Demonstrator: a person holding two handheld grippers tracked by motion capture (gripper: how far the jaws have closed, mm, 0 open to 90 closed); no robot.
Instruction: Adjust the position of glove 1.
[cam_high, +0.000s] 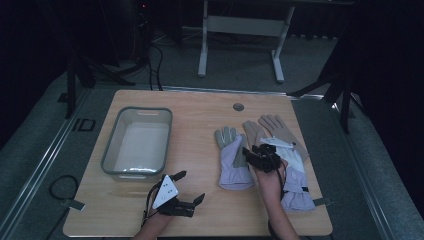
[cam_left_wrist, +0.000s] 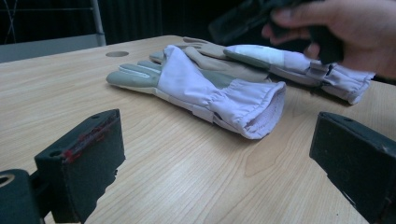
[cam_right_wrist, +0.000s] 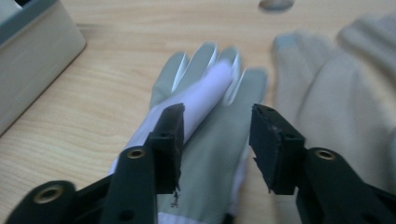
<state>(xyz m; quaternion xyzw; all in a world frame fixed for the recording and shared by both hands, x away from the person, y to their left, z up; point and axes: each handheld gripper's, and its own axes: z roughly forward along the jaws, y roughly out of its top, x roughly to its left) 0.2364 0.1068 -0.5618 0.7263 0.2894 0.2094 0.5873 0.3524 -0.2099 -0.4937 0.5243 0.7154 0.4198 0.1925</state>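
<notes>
A lavender and grey glove (cam_high: 232, 160) lies flat on the wooden table (cam_high: 195, 125), its cuff toward me. My right gripper (cam_high: 250, 151) hangs open just over this glove's right side. In the right gripper view the right gripper (cam_right_wrist: 217, 121) has the glove (cam_right_wrist: 205, 93) showing under the gap between its jaws, with nothing clamped. A second lavender glove (cam_high: 295, 175) lies to the right, over tan gloves (cam_high: 277, 127). Near the front left edge my left gripper (cam_high: 192, 186) stands wide open. In its own view the left gripper (cam_left_wrist: 217, 158) faces the nearer glove's cuff (cam_left_wrist: 252, 105) from a short way off.
A grey plastic bin (cam_high: 137, 142) sits at the table's left, and its wall (cam_right_wrist: 32, 56) is seen in the right gripper view. A round cable hole (cam_high: 238, 106) marks the far edge. Bare wood lies between the bin and the gloves.
</notes>
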